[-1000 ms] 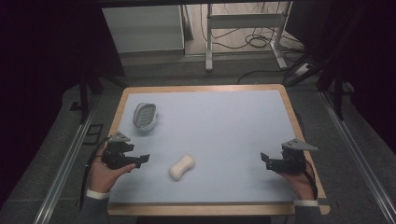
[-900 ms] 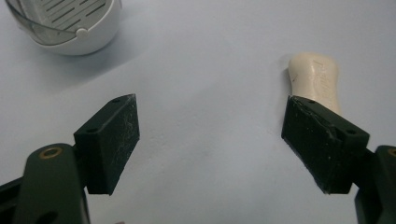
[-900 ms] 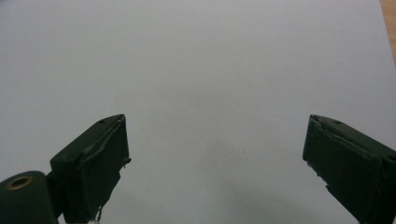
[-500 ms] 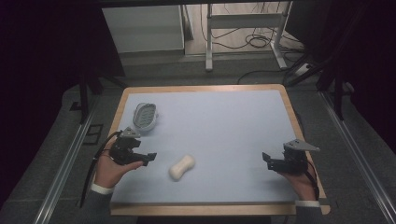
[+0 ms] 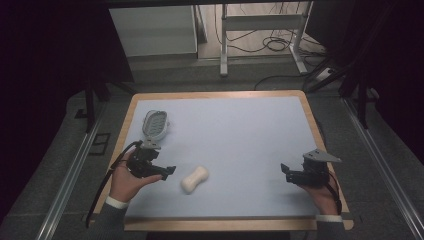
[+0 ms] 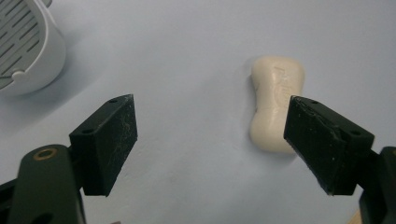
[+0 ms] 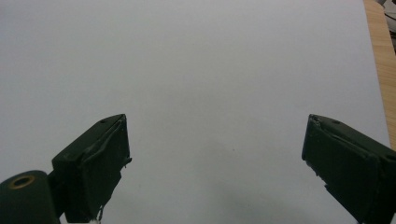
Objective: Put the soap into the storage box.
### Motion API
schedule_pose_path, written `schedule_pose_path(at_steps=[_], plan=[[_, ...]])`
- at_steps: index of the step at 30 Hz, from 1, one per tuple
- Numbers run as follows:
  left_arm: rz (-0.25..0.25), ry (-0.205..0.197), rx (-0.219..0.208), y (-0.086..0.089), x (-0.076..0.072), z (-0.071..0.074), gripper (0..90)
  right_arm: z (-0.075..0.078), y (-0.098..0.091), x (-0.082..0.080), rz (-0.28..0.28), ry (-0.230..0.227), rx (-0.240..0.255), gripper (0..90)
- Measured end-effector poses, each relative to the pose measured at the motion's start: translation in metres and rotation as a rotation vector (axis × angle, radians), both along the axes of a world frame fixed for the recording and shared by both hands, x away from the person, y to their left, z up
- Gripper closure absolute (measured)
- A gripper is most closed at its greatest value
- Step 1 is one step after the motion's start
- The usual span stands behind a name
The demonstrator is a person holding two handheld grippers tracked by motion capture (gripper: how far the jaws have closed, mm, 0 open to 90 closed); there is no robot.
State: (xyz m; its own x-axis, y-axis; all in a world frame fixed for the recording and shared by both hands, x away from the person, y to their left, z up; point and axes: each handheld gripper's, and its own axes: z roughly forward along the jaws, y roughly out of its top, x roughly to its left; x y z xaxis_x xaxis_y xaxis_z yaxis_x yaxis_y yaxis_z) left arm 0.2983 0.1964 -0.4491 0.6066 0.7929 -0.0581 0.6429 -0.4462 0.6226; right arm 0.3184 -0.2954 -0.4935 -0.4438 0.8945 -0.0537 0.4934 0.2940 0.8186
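Two hand-held grippers, left (image 5: pixel 167 171) and right (image 5: pixel 286 171), are hovering with jaws spread over the pale blue worktop (image 5: pixel 240 130); a cream, waisted soap bar (image 5: pixel 194 179) is lying beside the left one, near a grey slotted dish (image 5: pixel 155 123).

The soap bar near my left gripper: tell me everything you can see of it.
The soap bar is cream-white and waisted like a peanut, matte, with faint embossed lettering on its top face that is too soft to read. It looks whole and dry. It lies flat on the pale blue mat, nothing touching it. The left gripper is open just beside it.
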Motion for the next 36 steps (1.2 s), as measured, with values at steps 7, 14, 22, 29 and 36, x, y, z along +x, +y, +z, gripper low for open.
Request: schedule_pose_path(at_steps=[7,14,22,29,36], plan=[[-0.037,0.006,0.036,-0.027,0.003,-0.002,21.6,-0.001,0.0,0.0,-0.004,-0.002,-0.009,7.4],[-0.054,0.025,0.045,-0.04,0.009,-0.005,22.6,-0.003,0.0,0.001,-0.009,0.004,-0.013,7.4],[-0.078,0.056,0.054,-0.049,0.008,-0.011,21.7,-0.003,0.001,0.001,-0.009,0.003,-0.016,7.4],[-0.117,0.103,0.065,-0.066,0.009,-0.022,20.5,-0.004,0.001,0.001,-0.024,0.008,-0.022,7.4],[-0.114,0.135,0.105,-0.081,0.014,-0.031,21.8,-0.004,-0.001,0.001,-0.037,0.008,-0.029,7.4]])
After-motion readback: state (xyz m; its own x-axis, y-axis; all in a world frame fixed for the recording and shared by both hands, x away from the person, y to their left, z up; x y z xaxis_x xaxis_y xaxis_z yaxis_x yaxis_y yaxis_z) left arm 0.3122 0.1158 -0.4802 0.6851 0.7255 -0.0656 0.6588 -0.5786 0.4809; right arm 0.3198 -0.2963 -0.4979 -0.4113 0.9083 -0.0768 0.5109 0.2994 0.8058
